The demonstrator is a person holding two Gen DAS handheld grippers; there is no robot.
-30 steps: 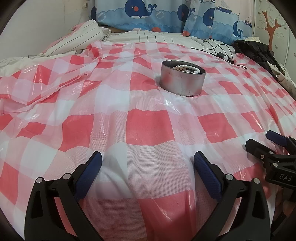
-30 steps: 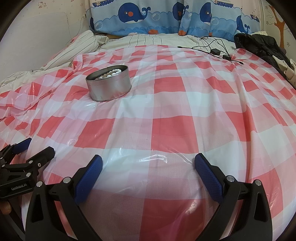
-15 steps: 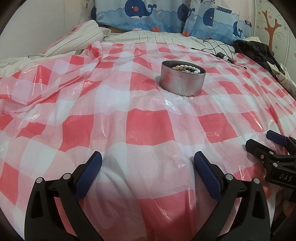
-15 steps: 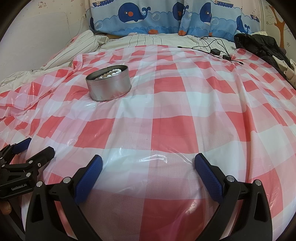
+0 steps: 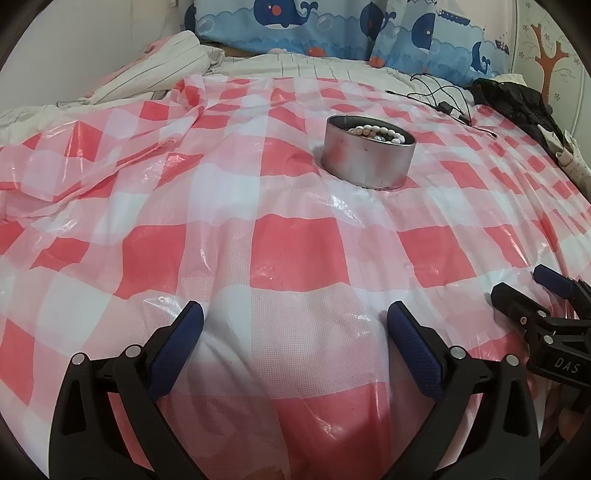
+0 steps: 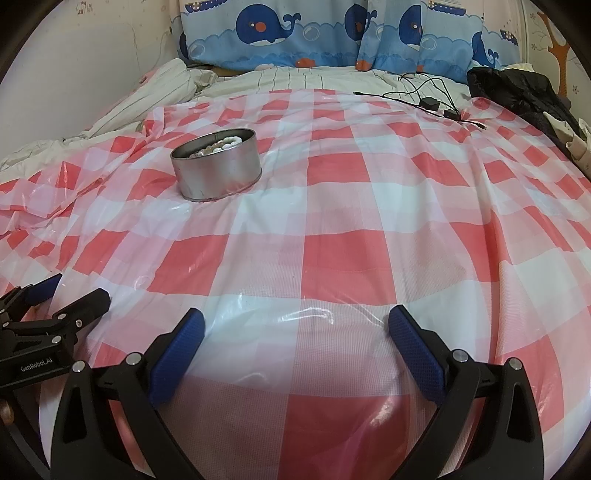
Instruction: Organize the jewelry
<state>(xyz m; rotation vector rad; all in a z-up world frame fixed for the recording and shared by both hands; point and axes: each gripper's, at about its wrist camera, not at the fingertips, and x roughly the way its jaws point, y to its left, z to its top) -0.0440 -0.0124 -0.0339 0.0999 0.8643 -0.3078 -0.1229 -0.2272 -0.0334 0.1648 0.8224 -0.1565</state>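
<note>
Down at the near edge, the left hand-held gripper (image 5: pixel 294 317) sits low over the red-and-white checked plastic sheet (image 5: pixel 295 254), jaws spread wide and nothing between the blue pads; the right hand-held gripper (image 6: pixel 295 325) is just beside it, equally wide open and equally empty. Each shows up at the edge of the other's view, so the two are parked side by side at the near end of the bed. No loose jewelry shows on the sheet near either one. Looking further out, well apart from both grippers, there's the round metal tin (image 5: pixel 369 157) standing upright on the sheet, ahead and slightly right of the left gripper, ahead and off to the left of the right one. Inside it, a pearl bead string (image 5: pixel 373 130) and more beads (image 6: pixel 216 144) lie piled against the rim. By the look of it, the gathering step is done or close to it, with the pieces already in the tin and both grippers at rest. If anything remains, the next move calls for a long reach forward to the tin, closing on a strand without tipping the light tin on the soft bed. Beyond that, a black charger cable (image 6: pixel 424 98), a dark jacket (image 6: pixel 517 92) and whale-print pillows (image 6: pixel 295 33) at the head of the bed.
</note>
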